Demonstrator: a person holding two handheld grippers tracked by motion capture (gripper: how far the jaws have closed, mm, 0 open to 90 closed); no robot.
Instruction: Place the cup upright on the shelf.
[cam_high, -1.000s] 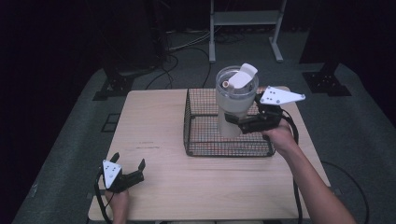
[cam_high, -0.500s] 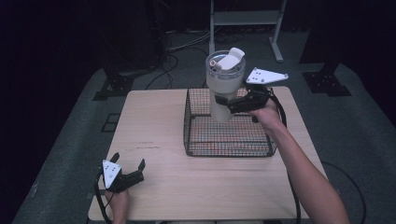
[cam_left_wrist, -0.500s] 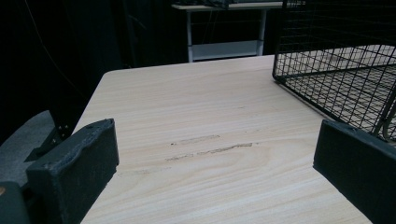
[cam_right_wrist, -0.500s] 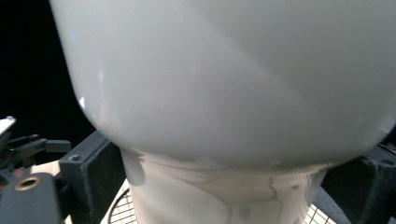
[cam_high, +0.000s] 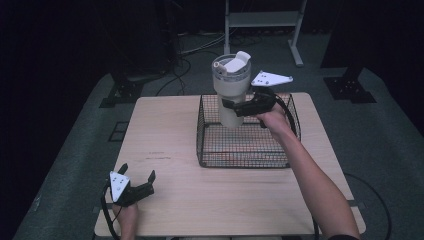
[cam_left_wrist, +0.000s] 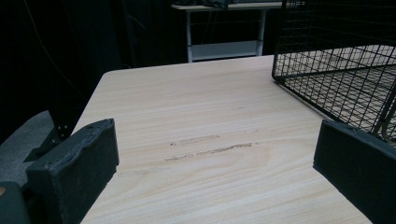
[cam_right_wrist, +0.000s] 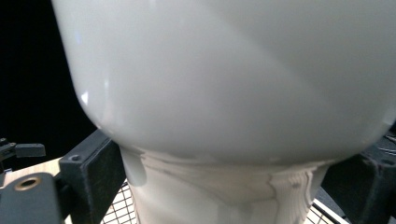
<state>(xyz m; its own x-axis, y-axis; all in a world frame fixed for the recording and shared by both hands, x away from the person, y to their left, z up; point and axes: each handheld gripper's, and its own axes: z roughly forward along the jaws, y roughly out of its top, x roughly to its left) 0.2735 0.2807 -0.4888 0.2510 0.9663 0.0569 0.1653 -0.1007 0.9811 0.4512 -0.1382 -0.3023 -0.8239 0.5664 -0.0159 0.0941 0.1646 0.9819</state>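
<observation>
High view shows the right tongs (cam_high: 239, 106) clamped on the narrow lower body of a white lidded tumbler (cam_high: 231, 90), which has risen over the last second from inside the black wire basket (cam_high: 245, 150) to hang above its back-left part, upright, base about level with the rim. That suggests the lift-out is nearly done and the cup must now travel sideways to bare tabletop (cam_high: 165, 130). Right gripper view has the tumbler's (cam_right_wrist: 224, 93) wide upper body swelling over the jaws, which press its slimmer base. The basket's near and left walls stand in the way of a low exit. Left tongs (cam_high: 136, 184) rest released at the front-left corner, jaws spread, well apart from the basket (cam_left_wrist: 336, 70).
</observation>
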